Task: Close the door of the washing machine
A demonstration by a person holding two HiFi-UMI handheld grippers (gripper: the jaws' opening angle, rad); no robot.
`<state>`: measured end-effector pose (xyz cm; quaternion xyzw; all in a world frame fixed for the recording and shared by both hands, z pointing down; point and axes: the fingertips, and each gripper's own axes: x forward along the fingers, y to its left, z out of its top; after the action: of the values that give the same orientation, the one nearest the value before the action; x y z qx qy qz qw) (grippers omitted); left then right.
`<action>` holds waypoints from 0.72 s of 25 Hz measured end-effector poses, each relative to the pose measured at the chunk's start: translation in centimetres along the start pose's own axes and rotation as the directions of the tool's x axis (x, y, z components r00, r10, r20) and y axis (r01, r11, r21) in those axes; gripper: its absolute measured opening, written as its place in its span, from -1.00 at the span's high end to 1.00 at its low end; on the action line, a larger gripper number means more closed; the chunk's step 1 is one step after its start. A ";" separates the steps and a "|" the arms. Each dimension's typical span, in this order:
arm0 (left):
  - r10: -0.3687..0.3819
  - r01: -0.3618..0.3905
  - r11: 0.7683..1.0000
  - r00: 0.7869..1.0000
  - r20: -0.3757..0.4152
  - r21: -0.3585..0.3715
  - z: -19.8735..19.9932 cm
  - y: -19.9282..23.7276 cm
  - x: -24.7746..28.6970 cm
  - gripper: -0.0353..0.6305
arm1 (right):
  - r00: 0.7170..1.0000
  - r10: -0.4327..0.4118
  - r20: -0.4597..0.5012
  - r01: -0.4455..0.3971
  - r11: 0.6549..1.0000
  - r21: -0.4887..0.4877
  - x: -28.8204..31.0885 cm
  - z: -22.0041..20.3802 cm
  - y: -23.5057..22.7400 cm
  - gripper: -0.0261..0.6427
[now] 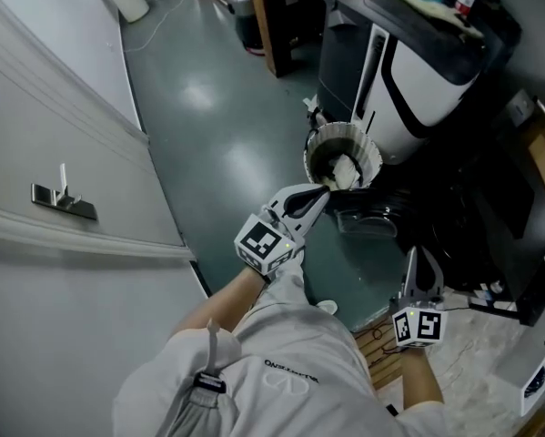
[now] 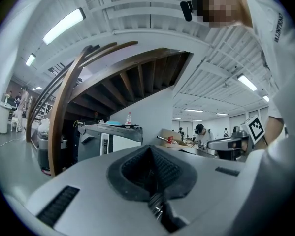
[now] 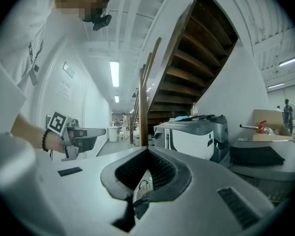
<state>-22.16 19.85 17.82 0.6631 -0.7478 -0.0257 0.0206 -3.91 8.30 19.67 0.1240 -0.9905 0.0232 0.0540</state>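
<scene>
The washing machine (image 1: pixel 427 80) stands ahead to your upper right, its door hard to make out, and your left gripper (image 1: pixel 319 194) and right gripper (image 1: pixel 418 267) are both closed on nothing, so this looks like the approach: next, reach the door and push.

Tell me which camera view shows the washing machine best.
The head view: the washing machine appears largest there, seen from above, with its cluttered top and white front panel. The right gripper view shows its upper part side-on and smaller; the left gripper view shows it smaller still.
</scene>
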 end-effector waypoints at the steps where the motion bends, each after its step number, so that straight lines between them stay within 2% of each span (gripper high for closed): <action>1: -0.009 0.009 1.000 1.000 -0.009 -0.002 -0.4 0.8 0.3 0.89 | 1.000 0.004 -0.001 -0.004 1.000 -0.002 1.1 0.1 0.5 0.89; 9: -0.103 0.101 0.994 0.992 -0.067 -0.035 -3.9 7.4 3.8 0.89 | 0.998 0.014 -0.068 -0.016 1.000 -0.021 10.1 -1.4 2.7 0.89; 18: -0.236 0.225 0.970 0.959 -0.155 -0.090 -11.2 12.2 8.5 0.89 | 0.981 -0.005 -0.193 0.003 1.000 -0.009 17.4 -7.3 3.2 0.89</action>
<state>-34.51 12.77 29.78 0.7444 -0.6598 0.0001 0.1027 -20.70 7.58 28.74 0.1228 -0.9805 0.0306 0.1506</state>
